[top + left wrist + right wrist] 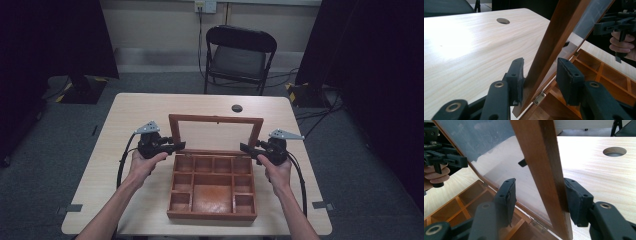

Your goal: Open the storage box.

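While raised, lid [216, 120] frame between left tool [540, 75] jaws, right tool [539, 195] jaws

You are facing a black folding metal chair [240, 56] standing beyond the light wooden table [145, 107] and its round cable hole [237, 108]

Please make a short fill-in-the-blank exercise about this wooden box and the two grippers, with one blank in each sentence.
1. The lid of the wooden box stands ____, so the compartments show.
2. The panel inside the lid's wooden frame is made of ____.
3. The left gripper and the right gripper each have the lid's frame ____ their two jaws.
4. Behind the table stands a black folding ____.

Missing words: open; glass; between; chair
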A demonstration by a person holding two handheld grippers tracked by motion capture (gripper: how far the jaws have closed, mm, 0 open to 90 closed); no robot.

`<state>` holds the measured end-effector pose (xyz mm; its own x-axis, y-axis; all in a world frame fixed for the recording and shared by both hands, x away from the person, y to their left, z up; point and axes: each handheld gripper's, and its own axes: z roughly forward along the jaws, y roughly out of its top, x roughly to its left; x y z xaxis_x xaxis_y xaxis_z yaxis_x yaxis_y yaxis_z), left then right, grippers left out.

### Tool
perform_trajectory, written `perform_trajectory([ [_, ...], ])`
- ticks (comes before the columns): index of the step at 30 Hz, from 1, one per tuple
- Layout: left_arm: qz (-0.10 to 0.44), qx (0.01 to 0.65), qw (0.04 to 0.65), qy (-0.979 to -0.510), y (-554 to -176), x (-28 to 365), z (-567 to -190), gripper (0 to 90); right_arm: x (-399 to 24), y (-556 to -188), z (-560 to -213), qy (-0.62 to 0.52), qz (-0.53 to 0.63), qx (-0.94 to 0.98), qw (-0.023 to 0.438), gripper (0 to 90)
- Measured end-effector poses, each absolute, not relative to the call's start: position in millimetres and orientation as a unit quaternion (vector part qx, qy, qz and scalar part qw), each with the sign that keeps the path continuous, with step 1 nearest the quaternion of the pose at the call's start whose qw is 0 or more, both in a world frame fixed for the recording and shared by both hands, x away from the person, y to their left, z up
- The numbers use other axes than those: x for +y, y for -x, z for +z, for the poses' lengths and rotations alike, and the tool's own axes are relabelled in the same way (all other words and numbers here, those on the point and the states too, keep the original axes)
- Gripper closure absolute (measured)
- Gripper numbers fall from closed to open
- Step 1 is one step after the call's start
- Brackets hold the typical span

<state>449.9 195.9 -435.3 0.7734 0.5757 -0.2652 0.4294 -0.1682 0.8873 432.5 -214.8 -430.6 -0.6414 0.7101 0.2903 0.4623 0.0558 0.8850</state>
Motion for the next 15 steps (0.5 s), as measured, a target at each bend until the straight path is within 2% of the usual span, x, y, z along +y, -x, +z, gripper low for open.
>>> perform_trajectory([
  [15,0.088,0.335,0.551,-0.759,-452.5,194.7,-440.4,61.3,-213.5,-437.5,-437.9,-0.417,0.538,0.722,0.122,49.8],
])
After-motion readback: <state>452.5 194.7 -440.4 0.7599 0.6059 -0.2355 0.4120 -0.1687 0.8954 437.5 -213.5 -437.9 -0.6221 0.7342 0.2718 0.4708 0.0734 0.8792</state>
